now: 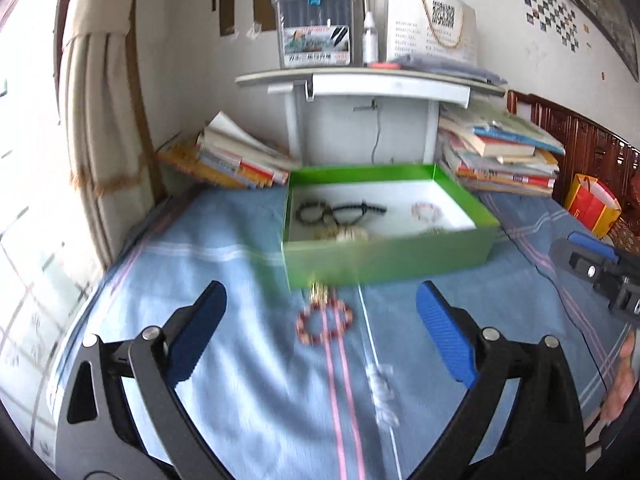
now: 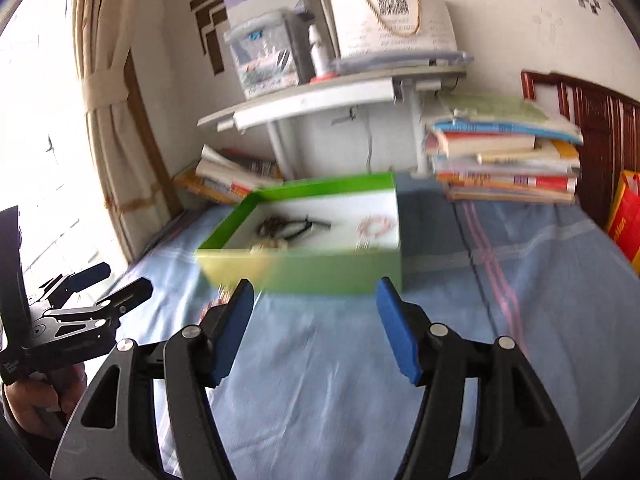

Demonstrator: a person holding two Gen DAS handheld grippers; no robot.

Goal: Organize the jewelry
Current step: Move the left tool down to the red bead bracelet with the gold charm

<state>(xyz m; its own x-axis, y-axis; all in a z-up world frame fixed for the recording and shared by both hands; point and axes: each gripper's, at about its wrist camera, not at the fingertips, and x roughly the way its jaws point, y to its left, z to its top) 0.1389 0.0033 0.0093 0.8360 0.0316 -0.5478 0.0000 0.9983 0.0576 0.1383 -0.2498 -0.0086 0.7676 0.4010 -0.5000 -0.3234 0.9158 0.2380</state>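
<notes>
A green box point(image 1: 384, 264) with a white inside sits on the blue cloth. It holds black bead bracelets point(image 1: 336, 212), a pink bracelet point(image 1: 426, 211) and pale beads point(image 1: 344, 235). A red bead bracelet point(image 1: 324, 322) with a gold charm lies on the cloth just before the box. A white beaded piece point(image 1: 382, 394) lies nearer. My left gripper point(image 1: 322, 308) is open above the red bracelet and empty. My right gripper point(image 2: 316, 300) is open and empty before the box point(image 2: 320, 272). The left gripper also shows in the right wrist view point(image 2: 108, 280).
Book stacks lie left point(image 1: 236, 160) and right point(image 1: 504, 152) of a white shelf unit point(image 1: 360, 80) behind the box. A curtain point(image 1: 100, 92) hangs at the left. An orange bag point(image 1: 592, 204) stands at the right by a wooden headboard point(image 1: 580, 136).
</notes>
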